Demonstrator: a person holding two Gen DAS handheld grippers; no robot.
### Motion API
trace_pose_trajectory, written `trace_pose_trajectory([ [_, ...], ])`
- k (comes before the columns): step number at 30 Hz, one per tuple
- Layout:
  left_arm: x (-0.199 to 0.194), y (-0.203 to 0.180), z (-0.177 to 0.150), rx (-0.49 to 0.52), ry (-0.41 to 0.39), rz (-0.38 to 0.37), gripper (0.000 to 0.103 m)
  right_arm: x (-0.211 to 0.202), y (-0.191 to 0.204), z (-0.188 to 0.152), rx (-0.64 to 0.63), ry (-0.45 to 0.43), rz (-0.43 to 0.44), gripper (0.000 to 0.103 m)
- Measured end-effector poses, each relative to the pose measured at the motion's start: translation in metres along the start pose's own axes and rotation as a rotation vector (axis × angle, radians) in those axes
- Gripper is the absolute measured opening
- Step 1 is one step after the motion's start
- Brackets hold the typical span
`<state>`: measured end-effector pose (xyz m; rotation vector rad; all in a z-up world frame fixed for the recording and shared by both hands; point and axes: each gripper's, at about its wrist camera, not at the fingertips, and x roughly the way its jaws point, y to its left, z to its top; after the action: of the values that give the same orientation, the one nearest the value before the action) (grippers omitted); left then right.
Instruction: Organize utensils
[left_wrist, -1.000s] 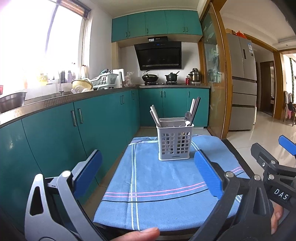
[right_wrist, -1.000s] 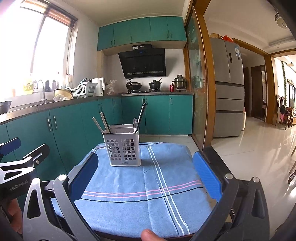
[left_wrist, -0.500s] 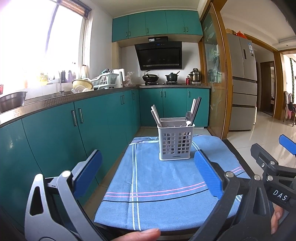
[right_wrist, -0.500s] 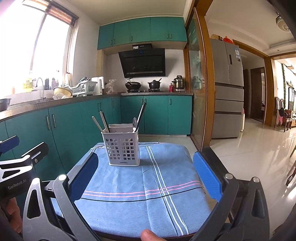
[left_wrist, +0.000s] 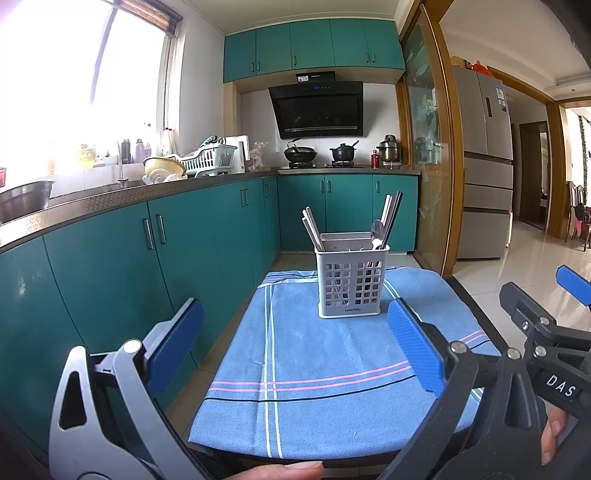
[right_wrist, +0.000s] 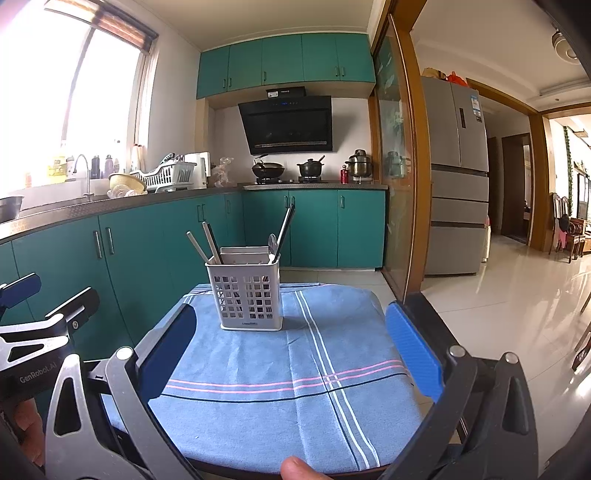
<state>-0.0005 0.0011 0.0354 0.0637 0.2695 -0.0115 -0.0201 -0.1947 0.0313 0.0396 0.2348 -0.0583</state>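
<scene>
Utensil caddy (left_wrist: 349, 280) sits upright at the far end of the worktop (left_wrist: 332, 369), chopsticks (left_wrist: 390, 216) and spoon (left_wrist: 376, 232) inside. Left gripper (left_wrist: 295, 350) and right gripper (right_wrist: 291, 350): jaws wide, empty. Utensils are likely light, stiff, slick; pinch the exposed upper shafts.

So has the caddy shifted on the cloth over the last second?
No. The caddy sits at the same spot on the blue cloth, just left of its white stripes in the right wrist view.
</scene>
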Motion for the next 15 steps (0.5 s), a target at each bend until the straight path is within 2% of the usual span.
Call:
trace_pose_trajectory([
  [15,-0.0007,0.0004,-0.0008,0.001,-0.003,-0.001,0.099,-0.0044,-0.0007,0.0007,-0.006,-0.012,0.004,0.100],
])
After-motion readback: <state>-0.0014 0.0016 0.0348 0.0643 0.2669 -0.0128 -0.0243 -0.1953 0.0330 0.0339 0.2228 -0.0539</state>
